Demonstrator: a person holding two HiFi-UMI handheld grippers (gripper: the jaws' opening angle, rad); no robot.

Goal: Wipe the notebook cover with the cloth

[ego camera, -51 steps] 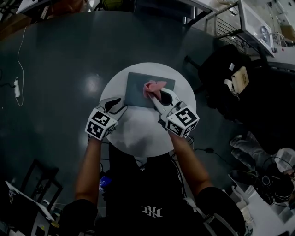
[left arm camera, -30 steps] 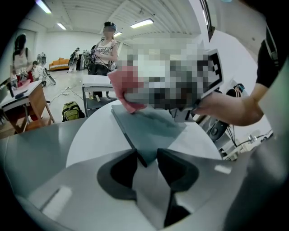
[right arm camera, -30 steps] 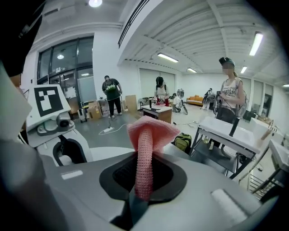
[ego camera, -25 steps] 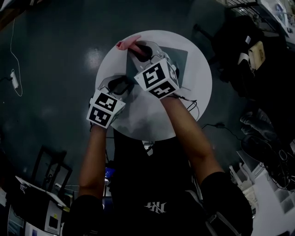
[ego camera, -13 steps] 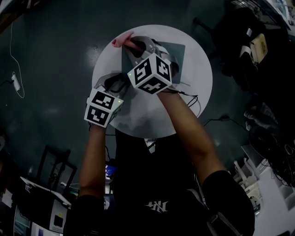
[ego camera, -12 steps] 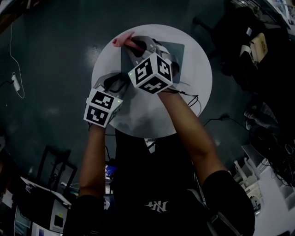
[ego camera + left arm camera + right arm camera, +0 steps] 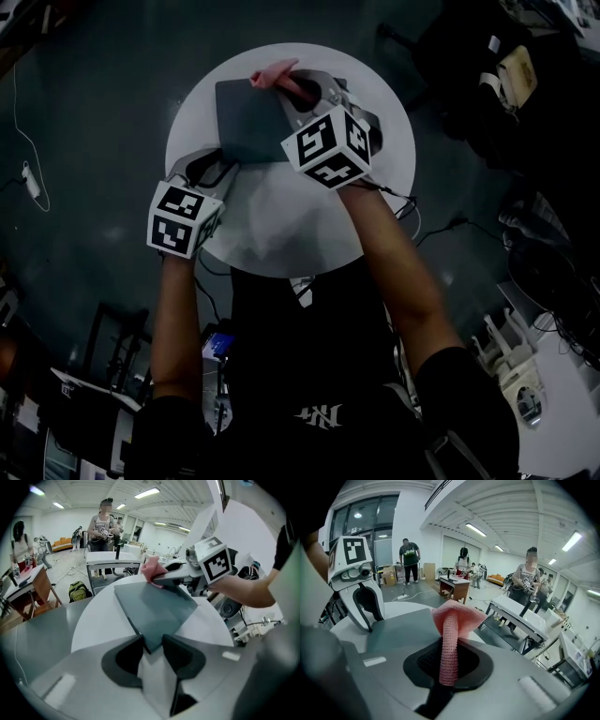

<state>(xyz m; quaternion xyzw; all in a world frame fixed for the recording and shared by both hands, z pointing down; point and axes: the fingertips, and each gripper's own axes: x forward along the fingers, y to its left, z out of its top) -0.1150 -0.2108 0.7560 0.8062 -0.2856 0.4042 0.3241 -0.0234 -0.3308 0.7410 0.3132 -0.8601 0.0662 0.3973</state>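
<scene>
- The right tongs (image 7: 449,670) are clamped on the pink cloth (image 7: 457,613), whose loose end fans out at the far edge of the grey notebook (image 7: 246,120).
- The left tongs (image 7: 153,649) are closed in on the notebook's near corner, pinning it to the round white counter (image 7: 281,230).
- A good wipe probably means laying the fanned end flat on the cover, then drawing it across in overlapping passes.
- Hold the left grip firm, so the notebook neither slides nor turns under the drag.
- Mind the far rim: the cloth is near the counter's edge.
</scene>
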